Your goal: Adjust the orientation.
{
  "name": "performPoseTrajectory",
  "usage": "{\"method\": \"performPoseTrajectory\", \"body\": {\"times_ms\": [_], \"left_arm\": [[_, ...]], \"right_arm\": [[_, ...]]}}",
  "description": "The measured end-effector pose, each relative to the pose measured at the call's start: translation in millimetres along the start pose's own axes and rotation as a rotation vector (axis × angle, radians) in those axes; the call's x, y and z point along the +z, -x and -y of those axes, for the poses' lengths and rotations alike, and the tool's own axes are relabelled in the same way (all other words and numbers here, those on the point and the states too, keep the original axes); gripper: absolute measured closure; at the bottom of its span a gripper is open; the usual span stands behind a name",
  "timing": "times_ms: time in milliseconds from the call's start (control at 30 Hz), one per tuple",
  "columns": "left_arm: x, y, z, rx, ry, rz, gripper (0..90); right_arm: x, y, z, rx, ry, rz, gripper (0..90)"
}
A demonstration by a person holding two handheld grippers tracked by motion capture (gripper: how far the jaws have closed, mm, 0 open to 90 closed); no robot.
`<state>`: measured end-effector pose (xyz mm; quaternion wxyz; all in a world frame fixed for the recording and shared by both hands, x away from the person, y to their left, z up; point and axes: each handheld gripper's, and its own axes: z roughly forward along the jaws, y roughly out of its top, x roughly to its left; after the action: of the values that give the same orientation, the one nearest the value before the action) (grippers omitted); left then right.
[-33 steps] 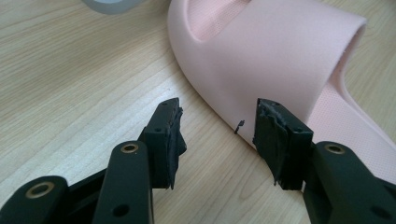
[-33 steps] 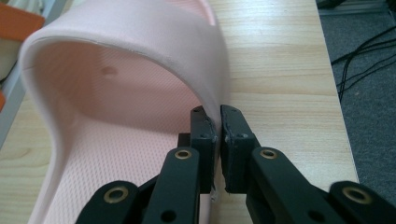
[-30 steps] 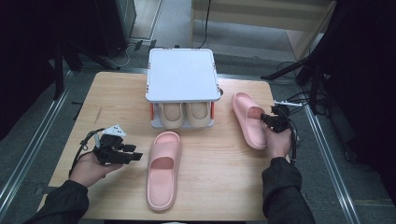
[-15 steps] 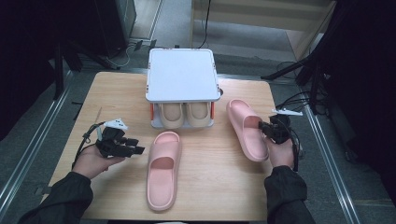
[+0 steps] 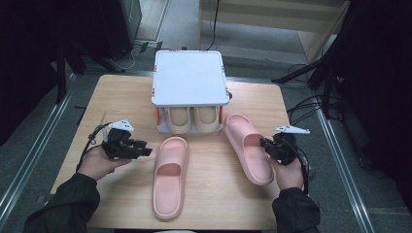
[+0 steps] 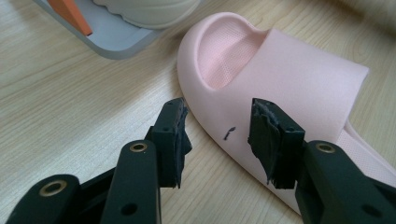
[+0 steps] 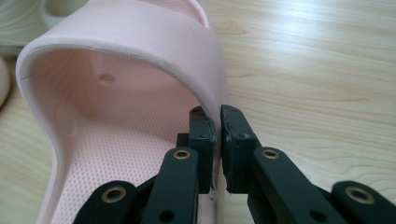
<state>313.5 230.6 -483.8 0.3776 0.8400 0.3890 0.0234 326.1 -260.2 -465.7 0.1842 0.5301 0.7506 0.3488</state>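
Item one: right pink slipper (image 5: 248,148), flat on the bench (image 5: 121,97), its outer strap edge pinched between the closed jaws of my right hand-held gripper (image 5: 271,146). In the right gripper view the two black jaws clamp the strap wall of this slipper (image 7: 126,93), one inside the opening, one outside.

Item two: left pink slipper (image 5: 170,175), lying just ahead of my left hand-held gripper (image 5: 141,148). That hand-held gripper's jaws stand apart, holding nothing; in the left gripper view the slipper's toe and strap (image 6: 280,79) sit just beyond the spread tips, with a small dark mark on its side wall.

Item three: beige pair of slippers (image 5: 193,119), side by side on the lower tier of a small grey rack (image 5: 189,77) with orange posts, beyond both hand-held grippers, between them.

Item four: my left hand (image 5: 99,162) and right hand (image 5: 289,172), dark-sleeved.
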Motion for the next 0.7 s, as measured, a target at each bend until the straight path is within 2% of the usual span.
{"method": "performPoseTrajectory", "body": {"times_ms": [33,100,167,200,300,500,700], "left_arm": [[0.5,-0.2,-0.3,-0.005,0.000,0.001,55.1],[0.6,-0.2,-0.4,-0.006,-0.001,0.000,55.1],[1.1,-0.1,-0.5,-0.010,0.000,0.003,54.9],[1.3,-0.1,-0.5,-0.008,-0.003,0.005,54.9],[2.1,0.2,-0.3,0.000,-0.014,0.003,54.9],[3.4,1.8,-0.5,0.004,-0.015,0.004,54.9],[3.6,2.2,-0.6,0.010,-0.022,0.005,54.9]], "right_arm": [[-2.7,-6.6,3.1,-0.008,-0.002,-0.017,84.4],[-4.0,-10.2,4.7,-0.011,-0.003,-0.026,84.2],[-7.2,-21.3,8.2,-0.020,-0.006,-0.068,83.6],[-7.2,-21.3,8.2,-0.020,-0.006,-0.068,83.6],[-7.6,-34.0,10.5,-0.049,-0.010,-0.091,83.4],[2.7,-59.4,14.6,-0.121,-0.049,-0.120,83.4],[15.0,-72.8,15.5,-0.168,-0.077,-0.120,82.8]]}}
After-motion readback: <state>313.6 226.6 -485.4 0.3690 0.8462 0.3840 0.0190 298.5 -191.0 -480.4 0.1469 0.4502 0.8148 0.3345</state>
